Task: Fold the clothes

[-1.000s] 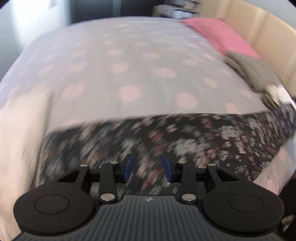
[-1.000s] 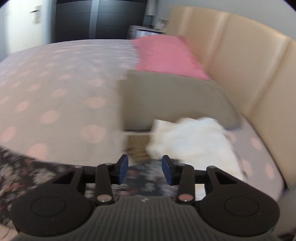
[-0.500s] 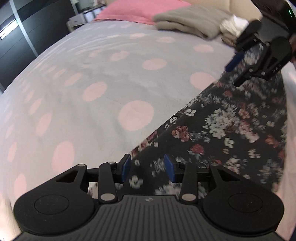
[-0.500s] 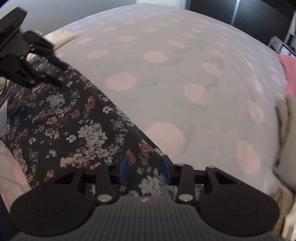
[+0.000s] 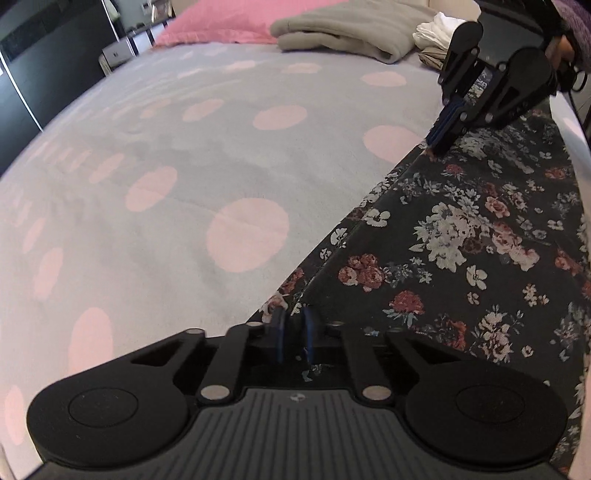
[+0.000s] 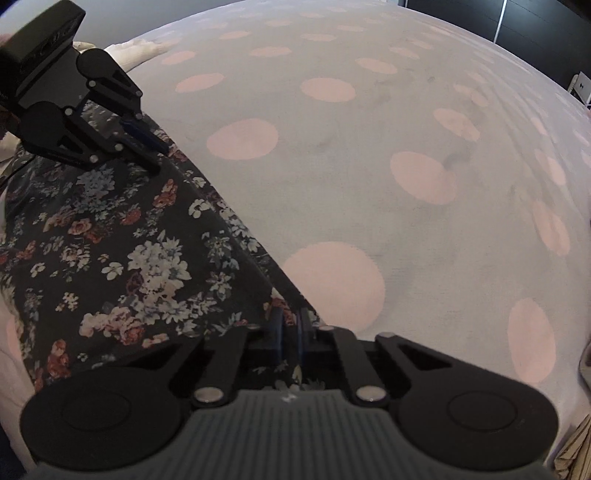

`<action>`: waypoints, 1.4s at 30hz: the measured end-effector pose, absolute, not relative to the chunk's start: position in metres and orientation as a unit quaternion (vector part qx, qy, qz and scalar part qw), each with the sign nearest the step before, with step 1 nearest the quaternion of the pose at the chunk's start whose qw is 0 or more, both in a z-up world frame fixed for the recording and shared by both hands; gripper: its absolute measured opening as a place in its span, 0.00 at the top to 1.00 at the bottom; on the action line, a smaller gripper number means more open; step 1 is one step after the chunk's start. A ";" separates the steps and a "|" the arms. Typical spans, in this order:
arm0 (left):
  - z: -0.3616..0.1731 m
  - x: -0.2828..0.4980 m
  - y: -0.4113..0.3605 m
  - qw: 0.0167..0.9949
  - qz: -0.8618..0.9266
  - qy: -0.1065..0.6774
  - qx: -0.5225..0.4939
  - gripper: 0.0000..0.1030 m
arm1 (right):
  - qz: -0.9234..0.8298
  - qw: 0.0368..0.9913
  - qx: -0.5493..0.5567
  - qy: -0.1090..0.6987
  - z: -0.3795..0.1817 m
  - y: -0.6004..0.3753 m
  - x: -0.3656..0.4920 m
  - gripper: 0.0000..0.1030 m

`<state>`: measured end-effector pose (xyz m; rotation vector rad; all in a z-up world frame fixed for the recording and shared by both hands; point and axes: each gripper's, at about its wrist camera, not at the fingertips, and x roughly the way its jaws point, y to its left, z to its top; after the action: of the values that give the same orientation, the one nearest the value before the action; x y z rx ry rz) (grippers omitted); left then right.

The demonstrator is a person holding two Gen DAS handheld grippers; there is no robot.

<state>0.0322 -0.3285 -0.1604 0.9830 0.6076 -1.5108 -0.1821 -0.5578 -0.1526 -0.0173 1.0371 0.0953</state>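
Observation:
A dark floral garment [image 5: 461, 251] [image 6: 122, 251] lies flat along the near edge of the bed. My left gripper [image 5: 293, 334] is shut on one corner of its far edge. At the opposite corner, my right gripper [image 6: 289, 330] is shut on the same edge. Each gripper shows in the other's view: the right one [image 5: 441, 138] at upper right, the left one [image 6: 157, 153] at upper left, both pinching the cloth against the bed.
The bed carries a grey cover with pink dots [image 5: 207, 155] [image 6: 369, 155]. A pink pillow [image 5: 236, 18], a folded beige garment [image 5: 343, 33] and a white cloth [image 5: 436, 27] lie near the head. Dark wardrobe doors [image 5: 40, 66] stand beyond the bed.
Both grippers went from open over the floral garment's edge to shut on its two corners. The views swung and settled low over the bed.

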 end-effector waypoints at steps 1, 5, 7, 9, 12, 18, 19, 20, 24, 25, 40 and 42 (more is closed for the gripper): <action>-0.160 0.032 -0.329 0.584 -0.645 0.258 0.421 0.97 | 0.047 0.868 -0.009 0.495 -0.151 -0.557 -0.183 0.95; -0.160 0.031 -0.331 0.594 -0.639 0.250 0.420 1.00 | 0.045 0.870 -0.019 0.491 -0.146 -0.554 -0.185 0.99; -0.160 0.031 -0.332 0.599 -0.636 0.246 0.420 1.00 | 0.032 0.875 -0.024 0.482 -0.141 -0.554 -0.187 0.99; -0.160 0.030 -0.333 0.605 -0.632 0.242 0.420 1.00 | 0.018 0.881 -0.024 0.473 -0.136 -0.555 -0.187 0.99; -0.160 0.030 -0.335 0.612 -0.627 0.236 0.419 1.00 | 0.012 0.877 -0.024 0.480 -0.140 -0.556 -0.182 0.99; -0.149 0.042 -0.323 0.640 -0.612 0.246 0.395 0.98 | 0.001 0.871 -0.018 0.491 -0.159 -0.558 -0.178 0.98; -0.146 0.045 -0.320 0.645 -0.608 0.249 0.389 0.95 | -0.004 0.871 -0.011 0.492 -0.159 -0.559 -0.178 0.98; -0.144 0.048 -0.317 0.650 -0.605 0.252 0.384 0.88 | -0.008 0.870 -0.003 0.493 -0.159 -0.561 -0.178 0.95; -0.134 0.060 -0.305 0.671 -0.592 0.265 0.361 0.81 | -0.029 0.875 0.003 0.484 -0.141 -0.561 -0.189 0.80; -0.131 0.063 -0.302 0.676 -0.588 0.268 0.355 0.81 | -0.026 0.878 0.012 0.478 -0.136 -0.561 -0.194 0.80; -0.157 0.144 -0.182 0.753 -0.425 0.351 0.360 0.79 | -0.086 0.839 0.033 0.536 -0.166 -0.570 -0.250 0.82; -0.158 0.147 -0.184 0.754 -0.417 0.352 0.365 0.77 | -0.121 0.831 0.035 0.542 -0.165 -0.578 -0.261 0.82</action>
<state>0.1466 -0.1836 -0.1576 0.7955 0.7680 -0.9106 -0.2605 -0.5775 -0.1650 0.0747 1.1490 -0.2569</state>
